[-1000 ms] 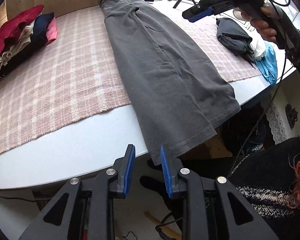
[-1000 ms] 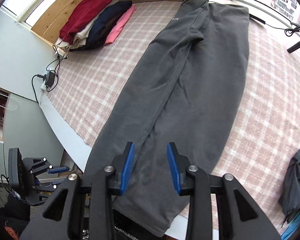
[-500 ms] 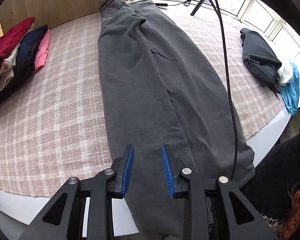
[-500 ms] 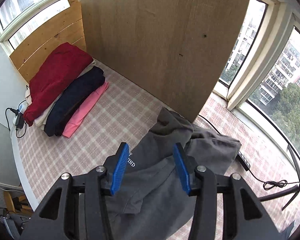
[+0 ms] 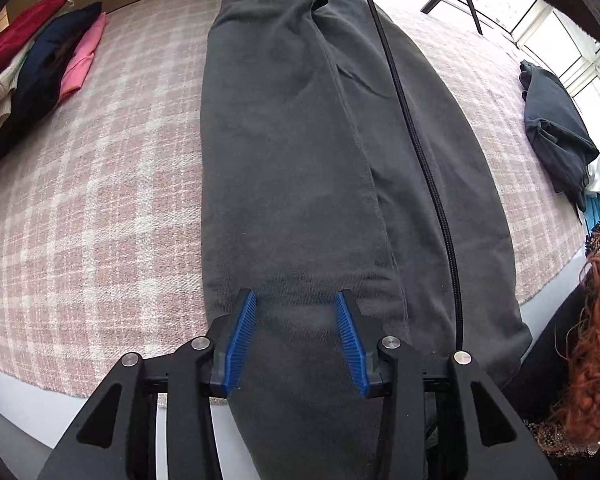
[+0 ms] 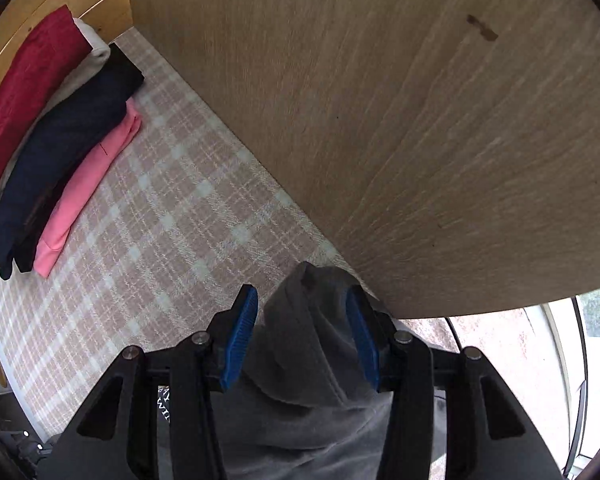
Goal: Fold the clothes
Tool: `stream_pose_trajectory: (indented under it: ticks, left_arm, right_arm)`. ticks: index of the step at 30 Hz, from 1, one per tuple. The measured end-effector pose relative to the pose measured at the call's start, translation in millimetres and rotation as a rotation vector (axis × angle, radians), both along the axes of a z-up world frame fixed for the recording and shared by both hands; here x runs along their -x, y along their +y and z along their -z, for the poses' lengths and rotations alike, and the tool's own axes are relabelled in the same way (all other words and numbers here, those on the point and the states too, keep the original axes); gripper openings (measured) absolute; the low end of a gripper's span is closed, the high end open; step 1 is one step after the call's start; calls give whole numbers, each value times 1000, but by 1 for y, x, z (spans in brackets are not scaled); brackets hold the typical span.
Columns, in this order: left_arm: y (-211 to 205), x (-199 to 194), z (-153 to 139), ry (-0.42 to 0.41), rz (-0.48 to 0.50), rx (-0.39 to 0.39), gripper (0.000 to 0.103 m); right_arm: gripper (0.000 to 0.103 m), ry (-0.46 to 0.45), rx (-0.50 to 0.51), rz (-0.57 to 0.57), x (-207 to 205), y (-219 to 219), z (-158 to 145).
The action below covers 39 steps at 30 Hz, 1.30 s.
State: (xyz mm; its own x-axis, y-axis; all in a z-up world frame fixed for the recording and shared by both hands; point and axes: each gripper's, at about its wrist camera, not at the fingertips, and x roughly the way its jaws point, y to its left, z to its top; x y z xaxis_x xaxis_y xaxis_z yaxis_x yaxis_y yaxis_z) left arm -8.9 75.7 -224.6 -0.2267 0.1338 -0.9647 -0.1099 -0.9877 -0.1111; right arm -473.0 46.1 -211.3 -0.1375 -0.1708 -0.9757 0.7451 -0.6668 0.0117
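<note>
Grey trousers (image 5: 300,152) lay flat, lengthwise — left gripper (image 5: 296,300) opening, right gripper (image 6: 302,304) half-open, both astride cloth, gripping nothing.

Soft window daylight, sharp frames, fisheye-bent edges.

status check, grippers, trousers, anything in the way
Left gripper opening over hem end of long dark grey trousers. Right gripper open astride waistband. Black cable lies across trousers.
</note>
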Motion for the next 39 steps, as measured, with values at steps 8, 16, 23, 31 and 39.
stream_pose_trajectory:
  ticks: [8,16,23,31,39]
  left_arm:
    - [12,-2,3,14,46,-9,60]
    - [22,-4,5,36,59,5,67]
    - [10,0,-4,-7,-11,-59,49]
    - [-51,45,-28,109,-141,-92,47]
    - [-58,91,4,58,-83,-87,47]
  right_arm:
    - [5,68,171,63,10,29,-16]
    - [3,151,134,74,18,18,-9]
    - [33,179,41,3,-5,7,-25]
    - [50,112,159,-154,-74,17,-66]
    - [44,-80,42,-100,-80,13,10]
